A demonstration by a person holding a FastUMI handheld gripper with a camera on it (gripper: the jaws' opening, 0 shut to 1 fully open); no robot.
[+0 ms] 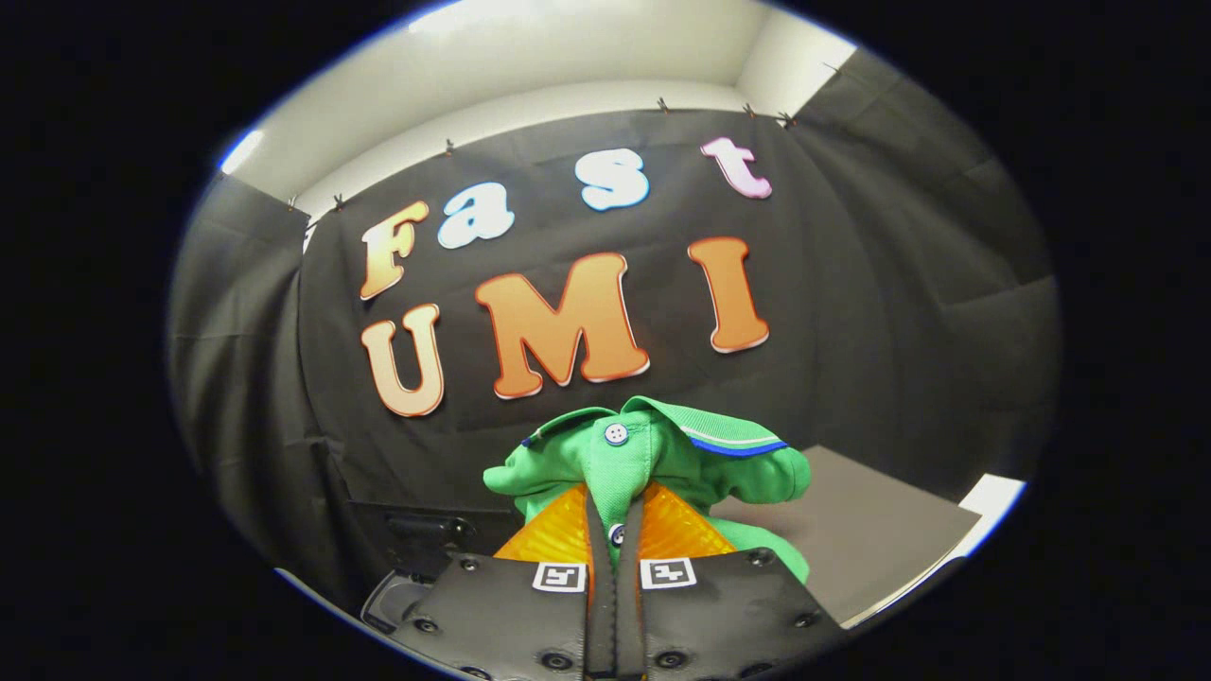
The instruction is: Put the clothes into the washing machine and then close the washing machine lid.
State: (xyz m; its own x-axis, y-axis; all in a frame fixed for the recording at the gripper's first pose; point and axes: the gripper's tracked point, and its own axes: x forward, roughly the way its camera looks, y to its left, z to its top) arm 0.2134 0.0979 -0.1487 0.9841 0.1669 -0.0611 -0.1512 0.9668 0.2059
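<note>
Gripper (pixel 615 497) clamped on green shirt (pixel 653 454), lifted above the table (pixel 870 539) edge. Thin pinch near the collar; fabric could slip out or snag the washer rim on entry.

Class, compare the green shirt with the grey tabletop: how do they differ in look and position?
The green shirt is bunched and bright, pinched in the nearly closed tongs; the grey tabletop is flat and dull. The shirt is held up near the camera; the tabletop lies beyond and lower. Both sit before the black cloth wall.
</note>
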